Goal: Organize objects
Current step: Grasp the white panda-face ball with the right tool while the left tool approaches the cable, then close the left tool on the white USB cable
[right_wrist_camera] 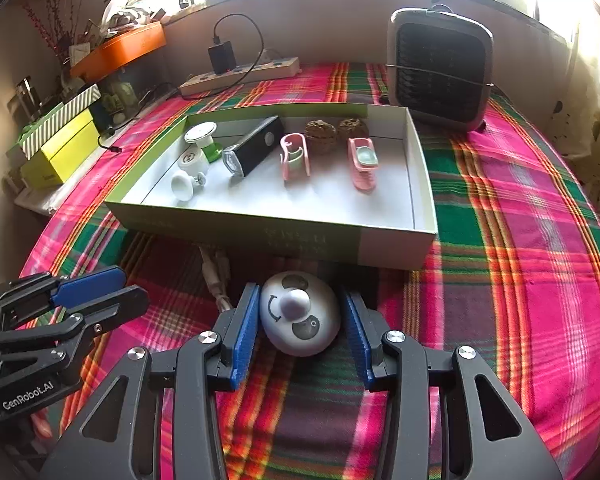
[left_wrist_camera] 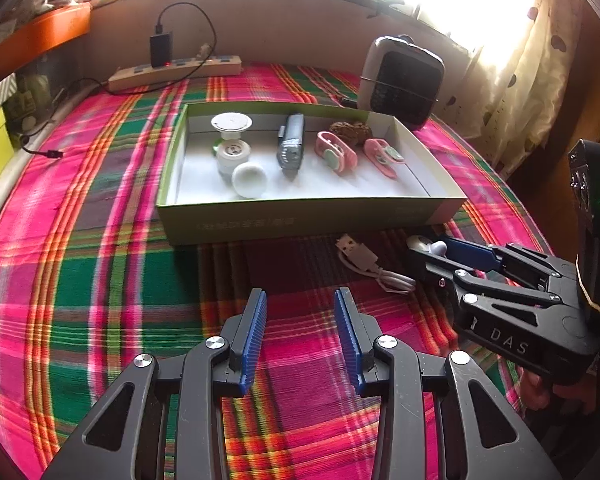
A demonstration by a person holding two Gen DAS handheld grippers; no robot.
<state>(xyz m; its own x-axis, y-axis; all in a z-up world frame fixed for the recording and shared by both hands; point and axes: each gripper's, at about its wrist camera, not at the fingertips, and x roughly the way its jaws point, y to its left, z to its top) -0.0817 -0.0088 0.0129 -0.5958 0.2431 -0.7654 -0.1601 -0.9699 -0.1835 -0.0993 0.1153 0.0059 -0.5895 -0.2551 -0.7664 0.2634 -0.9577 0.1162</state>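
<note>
A white panda-faced gadget [right_wrist_camera: 299,314] lies on the plaid cloth just in front of the open box [right_wrist_camera: 396,246]. My right gripper [right_wrist_camera: 300,312] straddles it, pads close to both sides; contact is unclear. In the left wrist view the right gripper [left_wrist_camera: 428,250] shows at the right with the gadget [left_wrist_camera: 436,246] between its fingers. My left gripper [left_wrist_camera: 301,312] is open and empty over the cloth. The box [left_wrist_camera: 300,220] holds white suction pieces [left_wrist_camera: 236,152], a black flashlight [left_wrist_camera: 291,144], two pink clips [left_wrist_camera: 336,152] and two walnuts [left_wrist_camera: 350,130].
A white USB cable [left_wrist_camera: 364,264] lies in front of the box, between the grippers. A small heater [right_wrist_camera: 440,68] stands behind the box at the right. A power strip with charger [right_wrist_camera: 240,72] lies at the back. Yellow boxes [right_wrist_camera: 60,148] sit at the left edge.
</note>
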